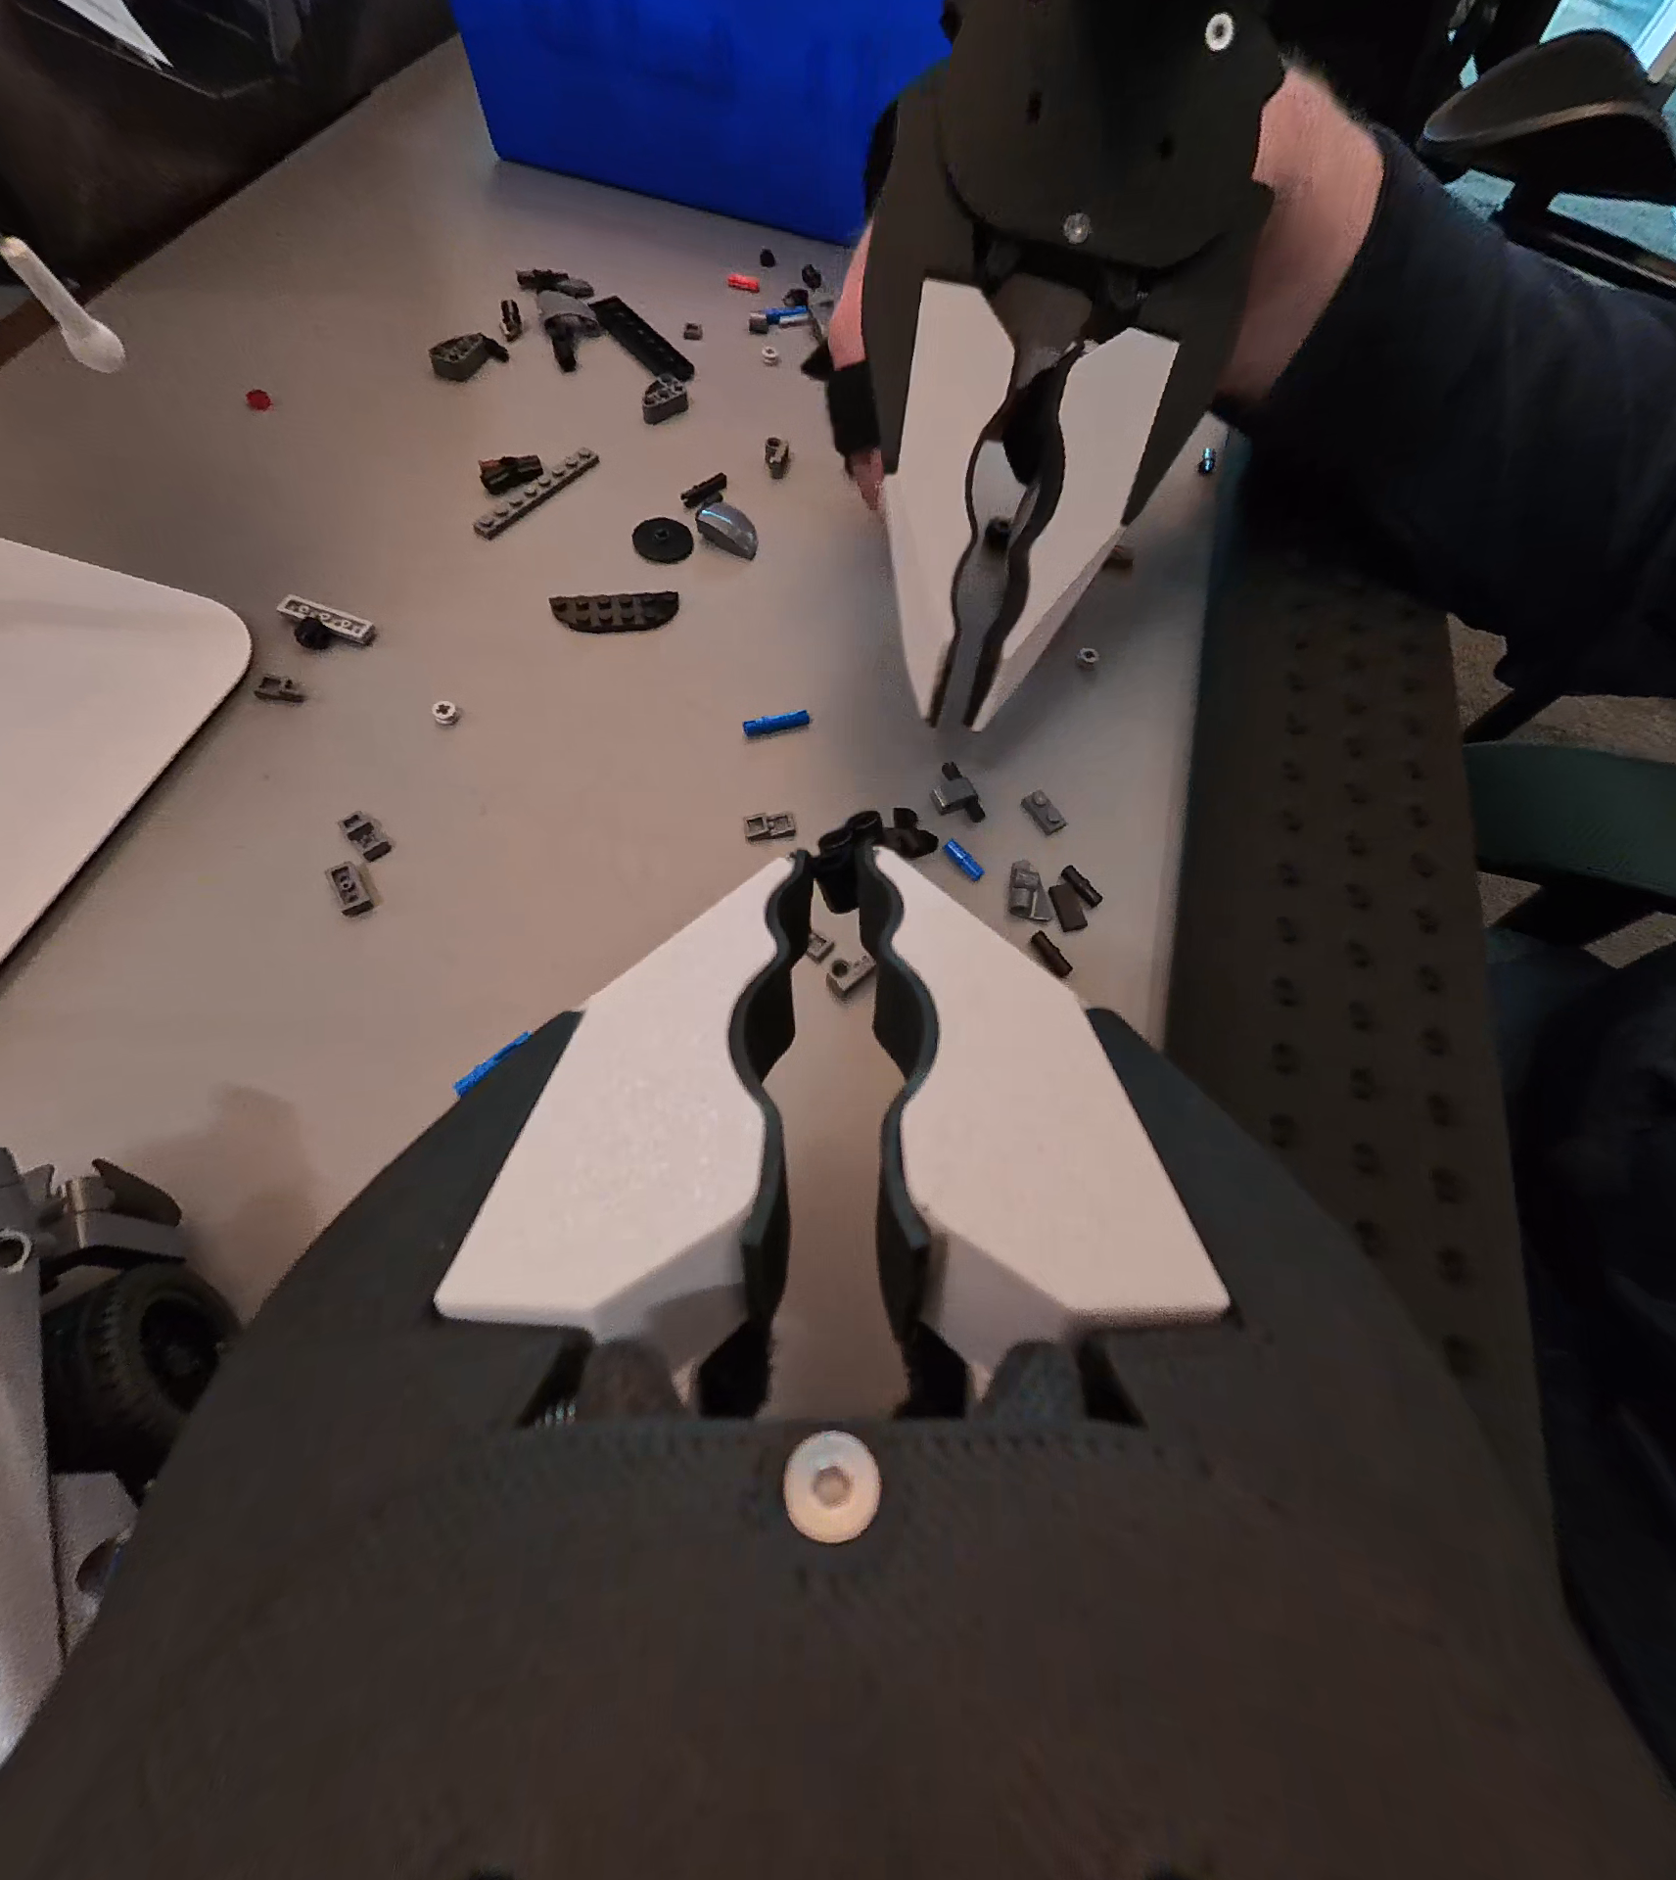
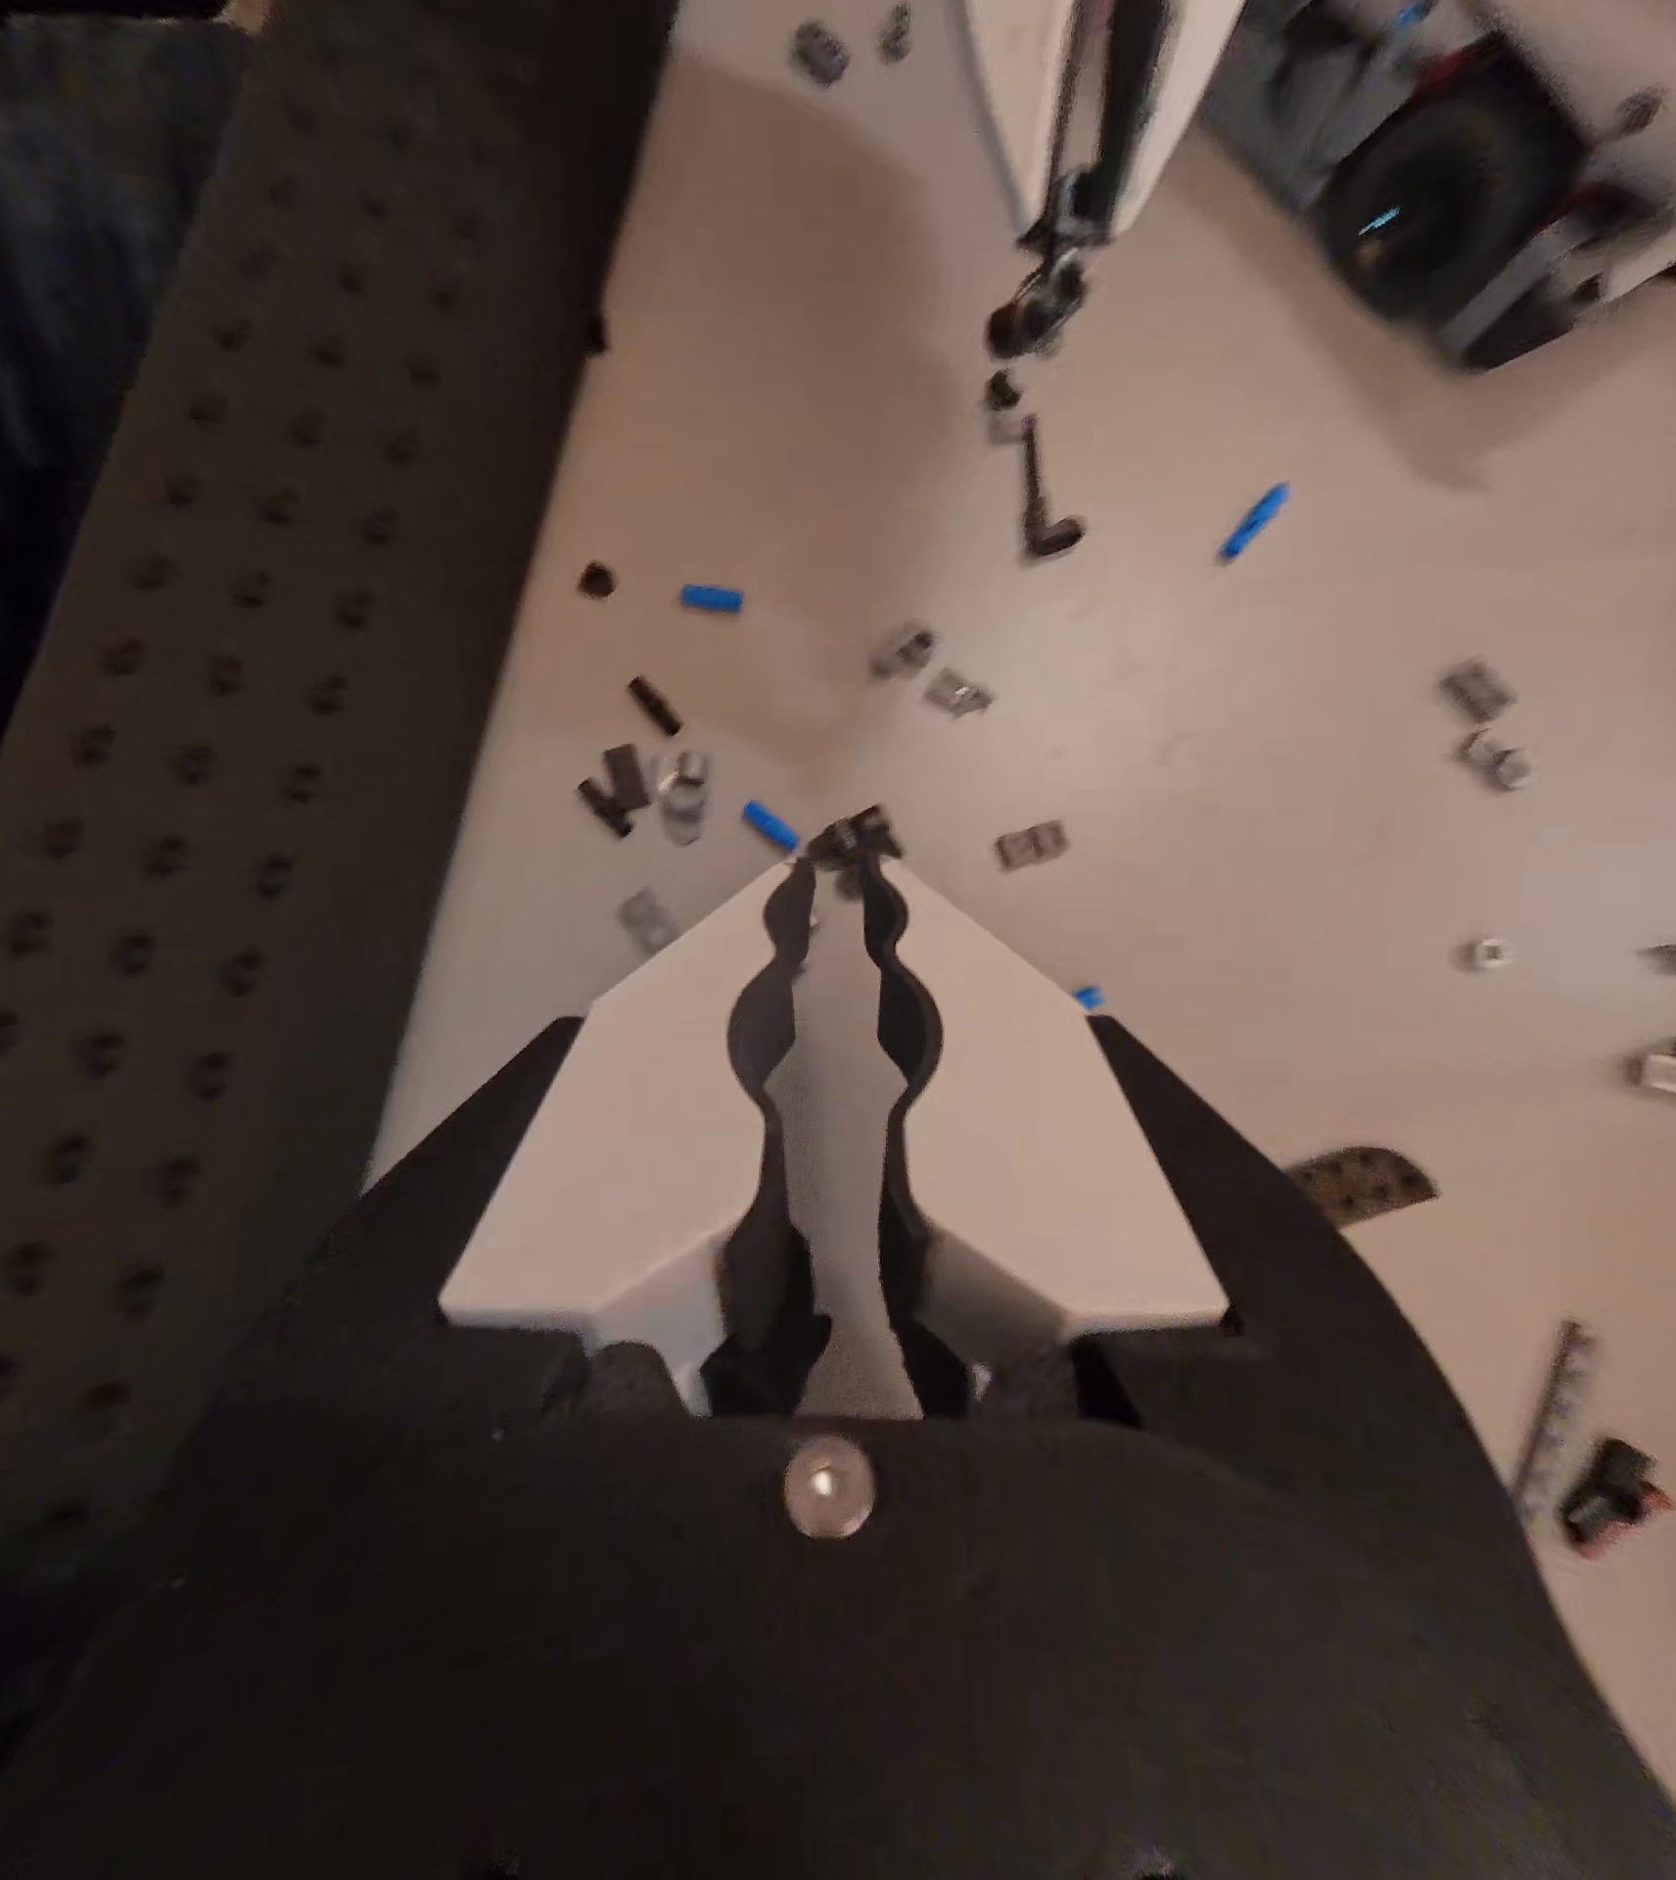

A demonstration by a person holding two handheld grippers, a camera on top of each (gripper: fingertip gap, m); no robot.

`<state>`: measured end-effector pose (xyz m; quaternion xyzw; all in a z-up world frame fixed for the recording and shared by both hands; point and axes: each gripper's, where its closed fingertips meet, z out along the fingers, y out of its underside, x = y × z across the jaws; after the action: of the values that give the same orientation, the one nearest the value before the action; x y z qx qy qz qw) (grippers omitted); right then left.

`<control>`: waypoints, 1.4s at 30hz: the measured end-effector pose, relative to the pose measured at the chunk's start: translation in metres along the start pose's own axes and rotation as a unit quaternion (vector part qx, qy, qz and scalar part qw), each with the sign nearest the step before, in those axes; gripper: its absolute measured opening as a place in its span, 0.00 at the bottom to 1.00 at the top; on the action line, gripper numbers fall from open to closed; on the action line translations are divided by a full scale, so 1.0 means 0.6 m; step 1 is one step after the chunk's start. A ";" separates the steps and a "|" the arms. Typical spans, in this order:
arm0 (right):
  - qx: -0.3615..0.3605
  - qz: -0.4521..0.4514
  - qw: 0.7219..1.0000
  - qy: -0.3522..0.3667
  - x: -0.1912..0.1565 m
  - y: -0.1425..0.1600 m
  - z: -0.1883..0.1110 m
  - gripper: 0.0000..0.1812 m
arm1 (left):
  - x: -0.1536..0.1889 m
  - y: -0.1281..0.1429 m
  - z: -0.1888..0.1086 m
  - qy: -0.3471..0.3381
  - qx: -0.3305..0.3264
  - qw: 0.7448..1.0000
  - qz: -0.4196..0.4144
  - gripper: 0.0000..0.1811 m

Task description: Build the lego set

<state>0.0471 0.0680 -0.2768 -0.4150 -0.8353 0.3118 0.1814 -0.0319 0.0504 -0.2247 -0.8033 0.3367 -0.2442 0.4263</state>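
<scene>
Loose Lego pieces lie scattered on the grey table (image 1: 610, 916). My left gripper (image 1: 839, 865) is shut on a small black piece (image 1: 846, 849) held just above the table; it also shows in the right wrist view (image 2: 1032, 315), where the view is blurred. My right gripper (image 1: 954, 720) points down with its jaws only narrowly apart and nothing between them. It hovers just above a grey and black piece (image 1: 956, 794), which sits right beyond its tips in its own view (image 2: 854, 829). A part-built grey vehicle with a black wheel (image 1: 102, 1343) stands at the lower left (image 2: 1424, 203).
A blue bin (image 1: 692, 92) stands at the back. A white rounded base (image 1: 51, 712) lies at the left. A dark perforated chair back (image 1: 1322, 916) runs along the table's right edge. Blue pins (image 1: 775, 723) and grey plates (image 1: 536, 492) lie around. A person's sleeve (image 1: 1526, 407) reaches in. Left tips to right tips: about 10 centimetres.
</scene>
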 end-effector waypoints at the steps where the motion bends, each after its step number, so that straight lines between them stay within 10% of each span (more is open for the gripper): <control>1: -0.010 0.004 1.000 -0.017 -0.009 0.008 0.002 0.05 | 0.001 0.002 0.002 0.001 -0.003 1.000 0.001 0.04; 42: -0.050 -0.001 0.997 -0.051 -0.026 0.025 0.044 0.07 | 0.031 0.084 0.038 0.054 -0.115 0.991 0.051 0.04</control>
<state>0.0502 0.0523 -0.3070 -0.4063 -0.8584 0.2901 0.1179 -0.0210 0.0276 -0.2776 -0.8145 0.4251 -0.2249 0.3246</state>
